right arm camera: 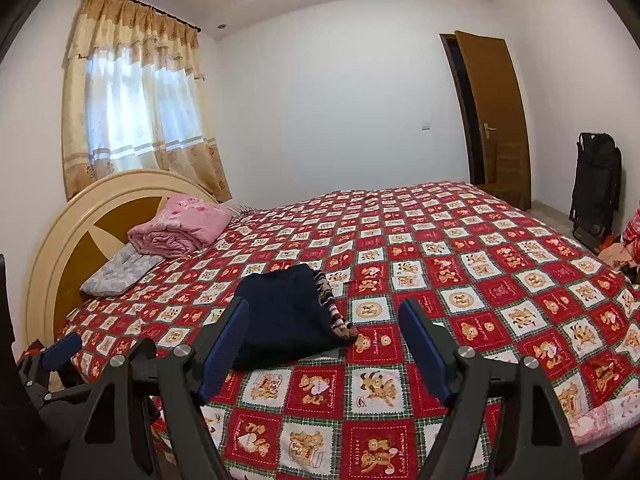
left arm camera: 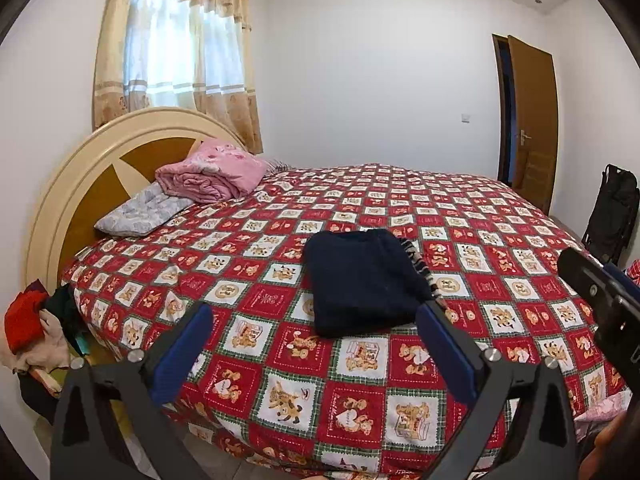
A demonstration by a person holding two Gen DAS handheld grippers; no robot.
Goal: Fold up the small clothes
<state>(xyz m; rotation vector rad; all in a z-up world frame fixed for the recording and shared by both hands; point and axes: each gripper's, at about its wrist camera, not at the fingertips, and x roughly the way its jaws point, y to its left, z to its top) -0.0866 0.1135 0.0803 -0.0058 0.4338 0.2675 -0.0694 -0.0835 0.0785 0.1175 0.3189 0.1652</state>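
Observation:
A dark navy garment (left arm camera: 360,280) lies folded in a flat rectangle on the red patterned bedspread (left arm camera: 360,392), with a striped cuff (left arm camera: 420,264) showing at its right edge. It also shows in the right wrist view (right arm camera: 288,316). My left gripper (left arm camera: 316,320) is open and empty, held above the bed's near edge just short of the garment. My right gripper (right arm camera: 324,320) is open and empty, its left finger overlapping the garment's left side in view. The right gripper shows at the right edge of the left wrist view (left arm camera: 600,300).
A folded pink quilt (left arm camera: 212,172) and a grey pillow (left arm camera: 140,212) lie by the round headboard (left arm camera: 60,200). A heap of clothes (left arm camera: 32,324) sits left of the bed. A black folded chair (right arm camera: 596,188) and an open brown door (right arm camera: 496,120) stand at the right.

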